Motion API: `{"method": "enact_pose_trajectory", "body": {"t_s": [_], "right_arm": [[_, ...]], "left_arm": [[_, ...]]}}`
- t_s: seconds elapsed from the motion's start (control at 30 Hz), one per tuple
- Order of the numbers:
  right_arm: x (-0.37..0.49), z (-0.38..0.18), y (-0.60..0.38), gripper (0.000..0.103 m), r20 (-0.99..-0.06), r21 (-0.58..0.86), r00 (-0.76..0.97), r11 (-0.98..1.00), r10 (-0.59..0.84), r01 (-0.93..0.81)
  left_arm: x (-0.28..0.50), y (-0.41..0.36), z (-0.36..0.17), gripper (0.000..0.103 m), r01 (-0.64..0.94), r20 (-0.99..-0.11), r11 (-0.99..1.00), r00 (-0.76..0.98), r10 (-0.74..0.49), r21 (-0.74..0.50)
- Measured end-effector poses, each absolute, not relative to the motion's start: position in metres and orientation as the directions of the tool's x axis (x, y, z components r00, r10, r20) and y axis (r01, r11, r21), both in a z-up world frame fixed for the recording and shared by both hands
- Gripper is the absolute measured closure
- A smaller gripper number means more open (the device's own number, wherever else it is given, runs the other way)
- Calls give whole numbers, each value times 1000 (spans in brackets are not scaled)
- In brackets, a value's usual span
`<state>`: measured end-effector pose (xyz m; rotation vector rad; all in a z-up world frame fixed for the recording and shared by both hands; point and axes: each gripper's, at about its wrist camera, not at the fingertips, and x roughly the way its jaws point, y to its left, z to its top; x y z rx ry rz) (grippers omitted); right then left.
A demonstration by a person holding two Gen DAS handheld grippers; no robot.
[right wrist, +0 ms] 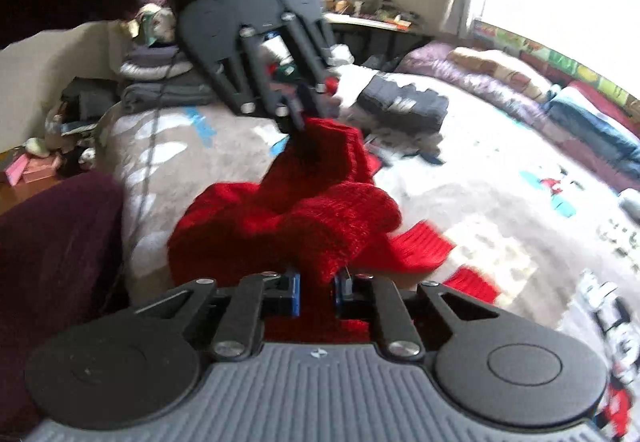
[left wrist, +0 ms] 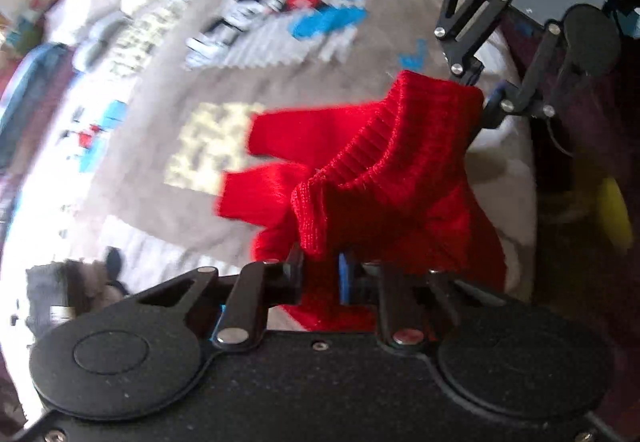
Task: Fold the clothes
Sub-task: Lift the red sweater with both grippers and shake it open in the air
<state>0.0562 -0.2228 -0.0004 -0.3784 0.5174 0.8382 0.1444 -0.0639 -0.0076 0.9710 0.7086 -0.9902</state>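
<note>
1. While the bed (left wrist: 168,210) w/ its printed cover fills most of both views, no folded red item lies on it; a dark stack of clothes (right wrist: 404,106) sits at 1 o'clock in the right wrist view.
2. Red knit sweater (left wrist: 384,178) hangs bunched in the air betw. both tools, sleeves dangling toward 9 o'clock. No crease visible, so the fold isn't finished, I'd judge.
3. Left tool (left wrist: 322,262) is clamped on a ribbed edge.
4. Right tool (right wrist: 316,284) is likewise clenched on red knit.

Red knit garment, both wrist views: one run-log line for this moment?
left gripper: shut on red knit garment | right gripper: shut on it | garment: bunched, held above patterned bedspread | fold: not yet done
</note>
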Motion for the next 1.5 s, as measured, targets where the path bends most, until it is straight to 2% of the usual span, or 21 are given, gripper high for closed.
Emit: {"method": "enact_pose_trajectory", "body": {"t_s": [0.27, 0.47, 0.63, 0.97, 1.03, 1.17, 1.33, 1.4, 1.47, 1.5], "right_arm": [[106, 73, -242, 89, -521, -268, 658, 629, 543, -730], [153, 122, -257, 89, -486, -313, 706, 651, 515, -691], [192, 142, -264, 89, -485, -347, 732, 663, 478, -663], [289, 167, -283, 91, -449, -406, 817, 732, 362, -548], [308, 174, -288, 96, -418, -426, 847, 753, 327, -501], [342, 191, -303, 96, -358, -374, 882, 819, 305, -435], [361, 158, -298, 96, -420, -289, 830, 812, 369, -507], [353, 134, -285, 91, -477, -307, 782, 757, 401, -576], [342, 105, -270, 62, -538, -355, 736, 681, 411, -640], [335, 90, -263, 56, -562, -381, 721, 646, 406, -661]], "left_arm": [[155, -63, 55, 90, 814, -706, 310, 581, -406, 492], [185, -63, 96, 90, 752, -619, 387, 659, -428, 533], [218, -74, 113, 90, 714, -574, 433, 700, -424, 550], [300, -102, 130, 90, 610, -500, 507, 791, -352, 609], [316, -108, 133, 90, 569, -471, 526, 821, -321, 633], [334, -113, 124, 90, 526, -437, 539, 849, -296, 658], [346, -116, 107, 91, 499, -408, 543, 866, -288, 675], [330, -111, 93, 91, 540, -433, 480, 842, -323, 691], [309, -103, 81, 91, 576, -458, 410, 815, -356, 707], [299, -98, 77, 91, 592, -470, 380, 802, -368, 711]]}}
